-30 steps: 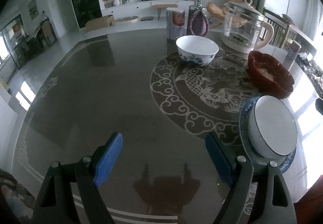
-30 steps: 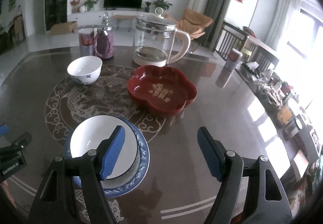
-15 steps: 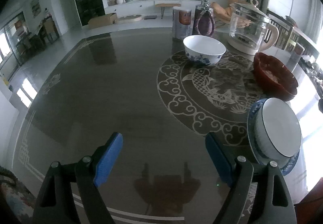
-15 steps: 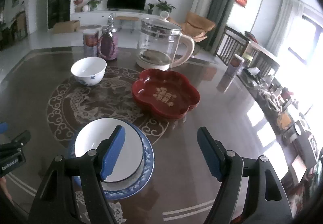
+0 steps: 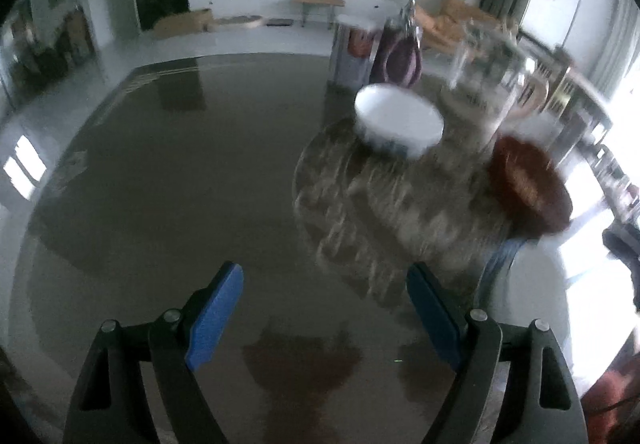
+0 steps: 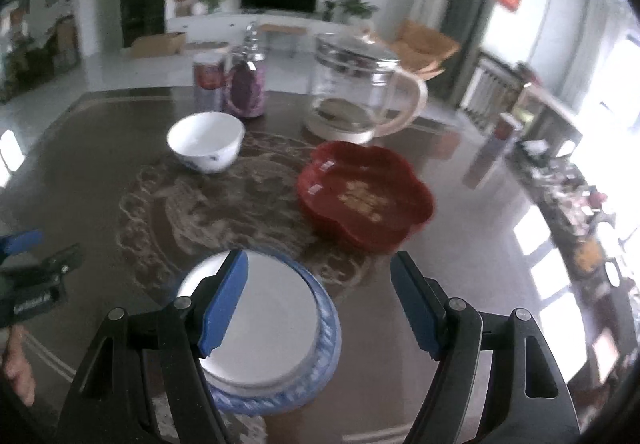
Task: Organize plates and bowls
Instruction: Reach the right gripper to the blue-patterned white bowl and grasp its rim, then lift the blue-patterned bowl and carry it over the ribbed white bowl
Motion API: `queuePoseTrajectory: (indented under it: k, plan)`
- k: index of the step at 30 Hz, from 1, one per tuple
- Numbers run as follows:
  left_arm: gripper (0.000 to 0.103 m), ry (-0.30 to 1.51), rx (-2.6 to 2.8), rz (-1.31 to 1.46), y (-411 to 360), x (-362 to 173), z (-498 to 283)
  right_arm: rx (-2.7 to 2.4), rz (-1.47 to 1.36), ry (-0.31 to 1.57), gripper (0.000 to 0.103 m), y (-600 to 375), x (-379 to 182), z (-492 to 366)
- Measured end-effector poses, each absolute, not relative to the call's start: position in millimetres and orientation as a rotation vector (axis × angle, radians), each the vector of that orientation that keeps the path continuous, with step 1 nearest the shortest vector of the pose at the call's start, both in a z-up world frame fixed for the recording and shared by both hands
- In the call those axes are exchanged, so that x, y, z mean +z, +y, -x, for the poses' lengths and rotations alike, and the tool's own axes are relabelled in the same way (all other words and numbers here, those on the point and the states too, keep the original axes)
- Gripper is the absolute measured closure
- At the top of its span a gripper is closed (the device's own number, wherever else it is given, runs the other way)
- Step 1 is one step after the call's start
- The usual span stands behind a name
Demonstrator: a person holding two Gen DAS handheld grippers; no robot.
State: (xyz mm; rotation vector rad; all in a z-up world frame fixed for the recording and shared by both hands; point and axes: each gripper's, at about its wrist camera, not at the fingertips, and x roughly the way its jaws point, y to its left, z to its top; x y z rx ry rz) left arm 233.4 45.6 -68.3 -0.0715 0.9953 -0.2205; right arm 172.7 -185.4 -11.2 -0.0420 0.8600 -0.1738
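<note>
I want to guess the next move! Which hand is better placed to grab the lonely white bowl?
Probably left. The left gripper is open and empty, with the white bowl ahead of it. The right gripper, also open, hangs over the blue plate, farther from that bowl.

Left tongs (image 5: pixel 325 306): black plastic arms with triangular cut-outs, blue pads on the inner faces, one round silver screw head on each arm segment. Right tongs (image 6: pixel 319 294): same build, blue pads with serrated lower edges. In the right wrist view, the left unit's black body bears white lettering, illegible; bare skin shows at the frame's left edge.
</note>
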Motion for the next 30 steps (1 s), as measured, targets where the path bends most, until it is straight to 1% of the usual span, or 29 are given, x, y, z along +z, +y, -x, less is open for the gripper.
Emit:
queuePoseTrajectory:
  k: [2, 5, 8, 12, 15, 17, 18, 21, 23, 24, 26, 27, 28, 29, 30]
  plan:
    - [0.019, 0.999, -0.224, 0.105, 49, -59, -263, -0.103, -0.021, 0.894, 0.026, -193, -4, -201]
    - [0.019, 1.041, -0.228, 0.110, 43, -59, -312, -0.012, -0.080, 0.982, 0.026, -197, -3, -256]
    - [0.020, 1.119, -0.244, 0.125, 31, -72, -360, 0.024, -0.139, 1.081, 0.026, -196, -18, -308]
    - [0.022, 1.136, -0.204, 0.066, 13, -83, -397, 0.061, -0.224, 1.169, 0.026, -193, -43, -361]
    - [0.030, 1.175, -0.208, 0.059, 1, -92, -416, 0.041, -0.258, 1.194, 0.026, -190, -59, -385]
    - [0.038, 1.193, -0.212, 0.062, -4, -95, -423, 0.025, -0.272, 1.205, 0.026, -187, -69, -395]
    - [0.040, 1.199, -0.214, 0.061, -6, -97, -426, 0.021, -0.289, 1.216, 0.026, -188, -75, -400]
    - [0.050, 1.211, -0.217, 0.049, -15, -101, -435, -0.007, -0.338, 1.231, 0.027, -193, -89, -412]
    - [0.059, 1.223, -0.225, 0.050, -20, -104, -440, -0.011, -0.349, 1.225, 0.027, -194, -93, -419]
    - [0.062, 1.227, -0.231, 0.052, -22, -107, -442, -0.014, -0.353, 1.222, 0.027, -193, -96, -423]
    - [0.075, 1.240, -0.241, 0.048, -28, -111, -444, -0.013, -0.359, 1.226, 0.027, -192, -101, -428]
    - [0.078, 1.242, -0.250, 0.046, -30, -112, -444, -0.011, -0.354, 1.232, 0.031, -190, -105, -431]
    - [0.084, 1.243, -0.257, 0.039, -34, -114, -444, -0.009, -0.346, 1.238, 0.036, -189, -108, -434]
    - [0.089, 1.245, -0.258, 0.030, -36, -116, -444, -0.003, -0.341, 1.248, 0.048, -186, -112, -436]
    - [0.091, 1.244, -0.251, 0.023, -38, -118, -445, 0.001, -0.345, 1.257, 0.058, -185, -116, -439]
